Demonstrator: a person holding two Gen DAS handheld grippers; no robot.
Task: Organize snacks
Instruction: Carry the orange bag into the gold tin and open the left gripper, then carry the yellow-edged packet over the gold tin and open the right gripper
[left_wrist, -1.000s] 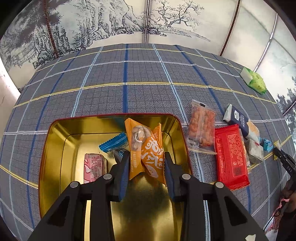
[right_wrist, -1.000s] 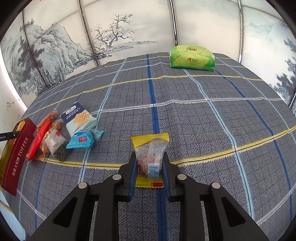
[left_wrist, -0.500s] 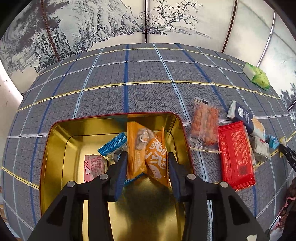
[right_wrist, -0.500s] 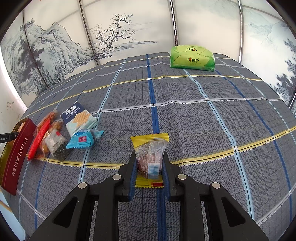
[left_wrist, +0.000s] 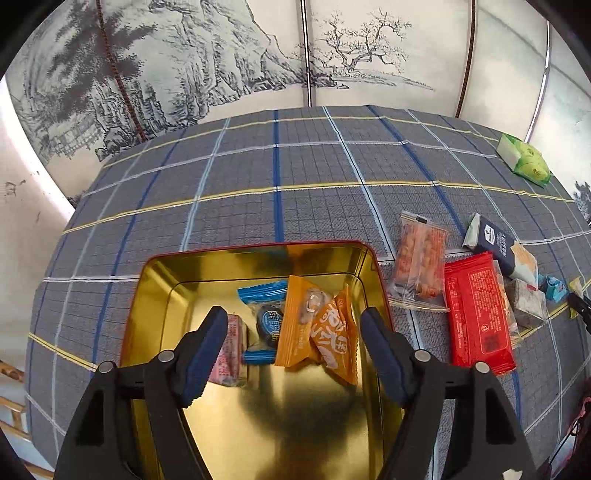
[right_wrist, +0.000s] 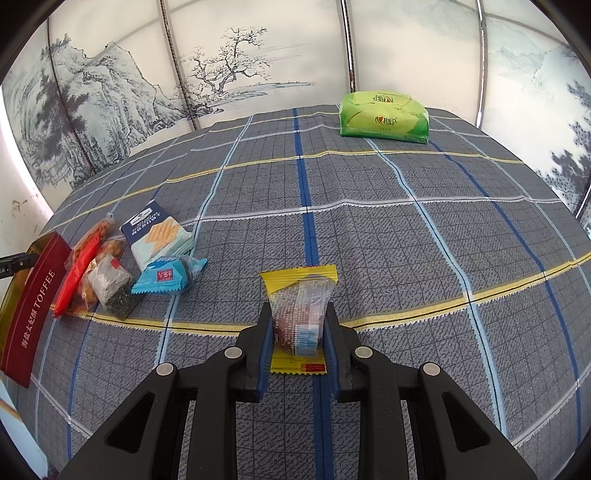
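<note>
Left hand-held gripper (left_wrist: 293, 350), left wrist view: jaws have just been opening and now stand wide, pads clear of the orange packets (left_wrist: 317, 330), which lie between them on the floor of the gold tin (left_wrist: 159, 295). A blue-wrapped sweet (left_wrist: 267, 314) and a pink packet (left_wrist: 231, 350) are also seen in the tin. On the bench (left_wrist: 277, 184), just right of the tin: a clear bag of orange snacks (left_wrist: 419, 266), a red packet (left_wrist: 478, 314) and a dark blue cracker pack (left_wrist: 496, 243), partly overlapped. All are judged light, soft foil or film; contents likely brittle, so a gentle pinch across the narrow width is suggested, not on the crimped ends, where slip is expected.

Right hand-held gripper (right_wrist: 298, 334), right wrist view: jaws are closed on a yellow-edged clear packet (right_wrist: 299, 317), taken across its middle, apparently at or just above the bench cloth. The film looks slick and crushable; squeeze is best kept low. The tin's red side marked TOFFEE (right_wrist: 33, 302) is seen at far left, well apart, with the loose pile between. A green tissue pack (right_wrist: 384, 118) sits at the far edge, judged not to be a snack.
</note>
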